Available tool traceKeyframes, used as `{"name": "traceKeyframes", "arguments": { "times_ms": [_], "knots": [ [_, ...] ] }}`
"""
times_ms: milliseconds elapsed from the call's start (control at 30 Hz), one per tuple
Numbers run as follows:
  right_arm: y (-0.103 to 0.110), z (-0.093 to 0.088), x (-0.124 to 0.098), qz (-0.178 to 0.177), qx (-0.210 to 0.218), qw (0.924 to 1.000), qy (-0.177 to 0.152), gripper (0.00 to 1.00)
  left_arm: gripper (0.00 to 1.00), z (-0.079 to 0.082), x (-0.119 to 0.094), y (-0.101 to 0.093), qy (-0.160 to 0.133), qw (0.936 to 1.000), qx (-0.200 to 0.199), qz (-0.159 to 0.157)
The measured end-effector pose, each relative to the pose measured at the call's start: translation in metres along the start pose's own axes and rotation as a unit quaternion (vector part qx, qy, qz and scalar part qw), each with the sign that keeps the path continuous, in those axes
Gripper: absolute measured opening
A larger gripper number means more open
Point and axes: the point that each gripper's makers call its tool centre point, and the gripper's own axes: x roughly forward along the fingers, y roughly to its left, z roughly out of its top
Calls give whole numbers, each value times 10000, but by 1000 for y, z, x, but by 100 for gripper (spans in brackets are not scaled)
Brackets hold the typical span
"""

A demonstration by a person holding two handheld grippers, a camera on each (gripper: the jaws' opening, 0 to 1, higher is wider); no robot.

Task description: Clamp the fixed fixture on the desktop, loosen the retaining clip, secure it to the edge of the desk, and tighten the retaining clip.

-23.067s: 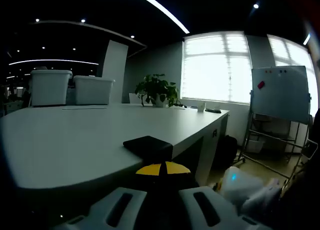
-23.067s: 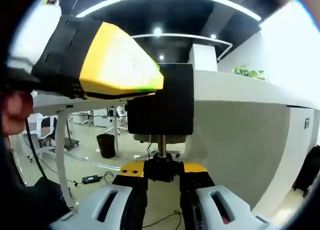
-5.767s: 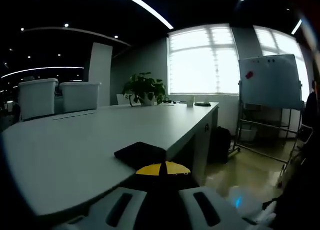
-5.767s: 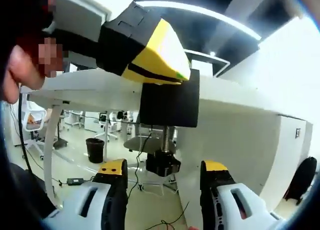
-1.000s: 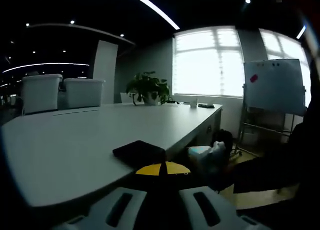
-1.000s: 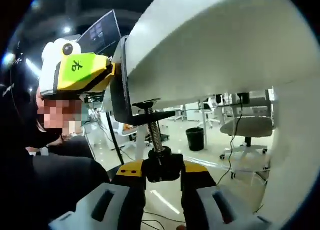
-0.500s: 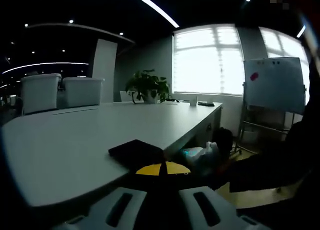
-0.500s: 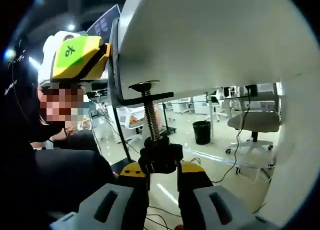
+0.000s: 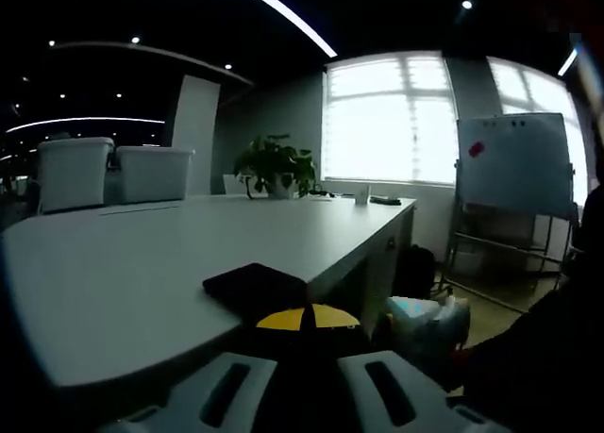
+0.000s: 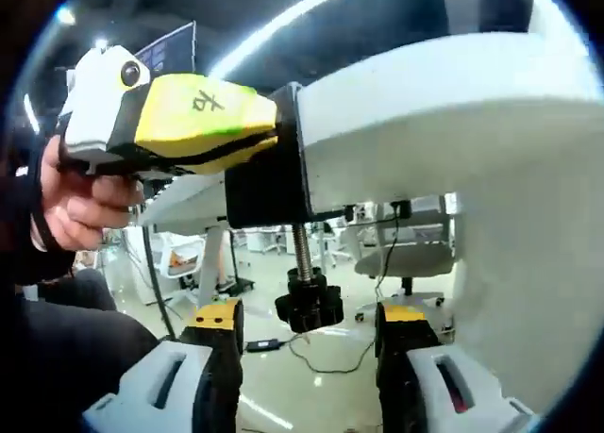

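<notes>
The black clamp fixture (image 10: pixel 269 183) sits on the edge of the white desk (image 10: pixel 453 103). Its top plate (image 9: pixel 253 288) lies flat on the desktop (image 9: pixel 142 254). My left gripper (image 9: pixel 307 318) is shut on that plate; in the right gripper view it shows as a yellow and white gripper (image 10: pixel 193 122) held by a hand (image 10: pixel 80 207). Under the desk the threaded screw (image 10: pixel 301 249) hangs down to the black retaining knob (image 10: pixel 309 308). My right gripper (image 10: pixel 310 312) is open, its yellow-tipped jaws either side of the knob and apart from it.
Two white bins (image 9: pixel 71 174) and a potted plant (image 9: pixel 276 166) stand at the far end of the desk. A whiteboard (image 9: pixel 514 164) stands right of it. Office chairs (image 10: pixel 415 258) and cables lie on the floor beyond the desk's underside.
My right gripper has let go of the knob and opened; its view has rolled back to level. In the left gripper view the right gripper has shifted rightward beside the desk.
</notes>
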Motion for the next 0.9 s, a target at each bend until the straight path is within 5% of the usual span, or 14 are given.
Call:
{"name": "traceKeyframes", "arguments": {
  "times_ms": [67,133,267,400,667,800,900],
  "knots": [
    [1,-5,5,-206,-210,9993,232,63,1,0,0,-1,6,10000,3,-38],
    [-8,4,9,-657,-315,9973,-34,66,1,0,0,-1,2,10000,20,-66],
    [-1,-5,13,-847,-546,9945,269,70,1,0,-1,-1,-32,9999,-32,-116],
    [-4,-2,10,-1431,-687,9870,267,69,1,0,1,-2,-76,9998,6,-156],
    [-4,-5,20,-1592,-762,9838,312,53,1,-1,3,-1,-88,9997,16,-225],
    [-13,-5,15,-1821,-1021,9770,429,31,1,-1,3,-2,-89,9997,40,-231],
    [-15,-7,15,-1727,-860,9801,471,29,1,-2,3,-2,-89,9997,76,-228]
  ]
}}
